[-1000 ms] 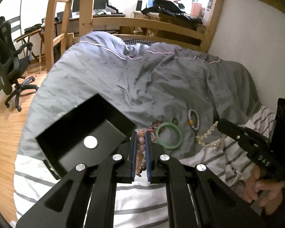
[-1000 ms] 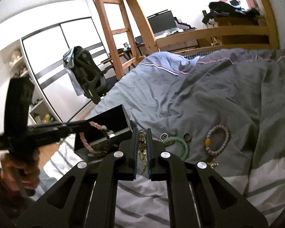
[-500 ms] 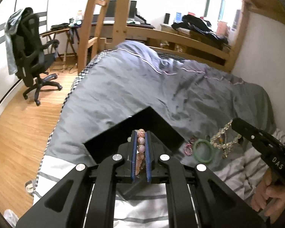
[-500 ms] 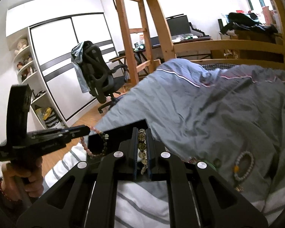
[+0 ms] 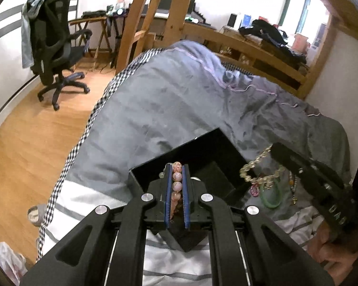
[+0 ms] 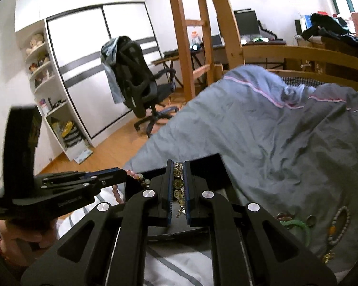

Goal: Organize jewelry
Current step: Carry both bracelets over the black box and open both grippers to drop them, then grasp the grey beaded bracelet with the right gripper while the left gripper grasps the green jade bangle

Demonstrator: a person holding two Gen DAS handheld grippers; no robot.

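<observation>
1. In the left wrist view, the left tongs point(image 5: 176, 178) are clamped on a pink bead bracelet point(image 5: 176, 183), whose round beads run in a line between the blue pads.
2. In the right wrist view, the right tongs point(image 6: 179, 181) are clamped on a yellow-green bead bracelet point(image 6: 178, 186), with a short strand hanging below the pads.
3. Both tongs hang over the black jewelry box point(image 5: 202, 159), which sits open on the bed with one corner pointing toward the camera. In the right wrist view the left tongs reach in from 9 o'clock, tips at the box's near edge, pink beads dangling from them.
4. In the left wrist view the right tongs come in from 3 o'clock, and the yellow-green loop hangs just off the box's right wall.
5. At 4 o'clock of the box, on the grey duvet point(image 5: 179, 100), lie a green jade bangle point(image 5: 271, 196), a small dark pink bracelet point(image 5: 254, 189) touching its left side, and a pale grey bead bracelet point(image 6: 339, 226) farther right.
6. Beyond the bed, at 10 o'clock, a black office chair point(image 5: 57, 47) stands on the wood floor point(image 5: 23, 143); wooden ladder posts point(image 5: 136, 23) rise at 12 o'clock.
</observation>
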